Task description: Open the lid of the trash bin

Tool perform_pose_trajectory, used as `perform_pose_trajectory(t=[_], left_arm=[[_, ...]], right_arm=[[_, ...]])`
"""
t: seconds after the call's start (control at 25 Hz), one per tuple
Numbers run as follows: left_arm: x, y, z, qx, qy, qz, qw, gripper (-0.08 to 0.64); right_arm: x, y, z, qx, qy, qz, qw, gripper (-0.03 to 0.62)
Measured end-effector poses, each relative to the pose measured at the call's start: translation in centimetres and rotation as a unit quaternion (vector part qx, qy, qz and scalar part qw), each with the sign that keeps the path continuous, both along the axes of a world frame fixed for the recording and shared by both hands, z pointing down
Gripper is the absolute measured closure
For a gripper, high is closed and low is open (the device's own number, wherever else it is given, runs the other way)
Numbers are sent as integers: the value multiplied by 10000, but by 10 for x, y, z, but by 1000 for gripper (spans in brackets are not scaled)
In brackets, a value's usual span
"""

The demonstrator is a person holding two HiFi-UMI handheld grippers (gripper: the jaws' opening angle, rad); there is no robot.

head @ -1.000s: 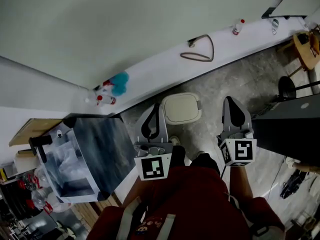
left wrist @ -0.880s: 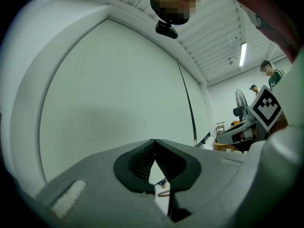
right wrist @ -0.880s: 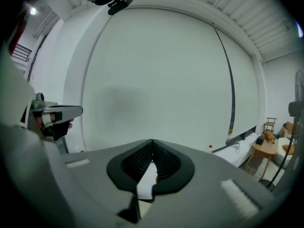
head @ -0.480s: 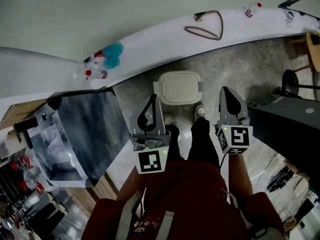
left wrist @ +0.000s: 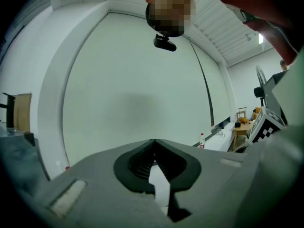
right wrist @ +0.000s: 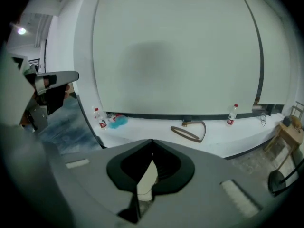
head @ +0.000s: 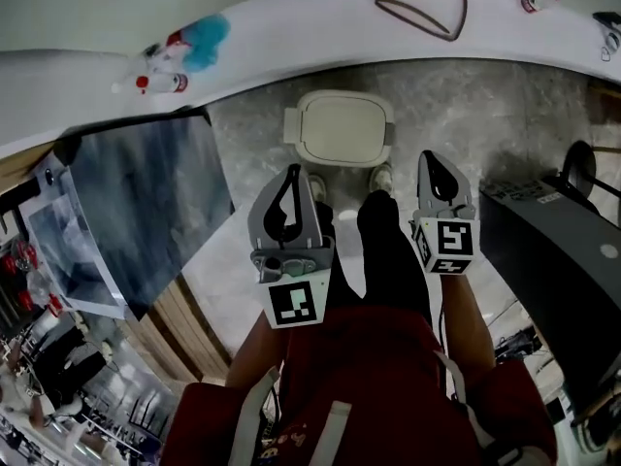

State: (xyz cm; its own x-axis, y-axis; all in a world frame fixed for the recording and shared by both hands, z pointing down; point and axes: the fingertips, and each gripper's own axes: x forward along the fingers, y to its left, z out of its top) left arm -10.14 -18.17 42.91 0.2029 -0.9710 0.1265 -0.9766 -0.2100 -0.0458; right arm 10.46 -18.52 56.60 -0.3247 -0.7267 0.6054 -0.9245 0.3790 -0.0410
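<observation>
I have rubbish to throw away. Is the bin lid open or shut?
Shut. The lid lies flat, covering the whole top; no gap shows in the head view.

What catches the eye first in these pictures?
A cream trash bin, lid down, stands on the grey floor by the white ledge, just beyond the person's shoes. The left gripper and right gripper hang short of it, both shut and empty.
</observation>
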Motion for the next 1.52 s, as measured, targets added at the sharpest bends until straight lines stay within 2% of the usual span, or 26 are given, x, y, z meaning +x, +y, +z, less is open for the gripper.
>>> perform_pose_trajectory(t=[0.2, 0.44, 0.72, 0.88, 1.04, 1.36, 1.52], left_arm=[[3, 14, 54, -419, -48, -467, 9980, 554], [7, 30, 121, -883, -129, -835, 9925, 554], [22, 53, 168, -1240, -43, -1423, 9820, 554], [17, 66, 196, -1446, 41, -1647, 9757, 554], [13, 76, 222, -1611, 15, -1798, 9704, 554], [4, 88, 255, -1924, 143, -2061, 9593, 554], [3, 88, 262, -2005, 158, -2073, 9574, 554]], right_arm=[[10, 4, 74, -600, -54, -290, 9978, 588], [11, 3, 151, -1045, 33, -738, 9918, 575], [19, 9, 215, -1671, -52, -978, 9811, 551], [17, 8, 250, -2004, -17, -1055, 9740, 510], [19, 7, 276, -2268, -79, -943, 9693, 471], [24, 4, 305, -2601, -65, -780, 9624, 462], [23, 2, 313, -2679, -14, -780, 9603, 462]])
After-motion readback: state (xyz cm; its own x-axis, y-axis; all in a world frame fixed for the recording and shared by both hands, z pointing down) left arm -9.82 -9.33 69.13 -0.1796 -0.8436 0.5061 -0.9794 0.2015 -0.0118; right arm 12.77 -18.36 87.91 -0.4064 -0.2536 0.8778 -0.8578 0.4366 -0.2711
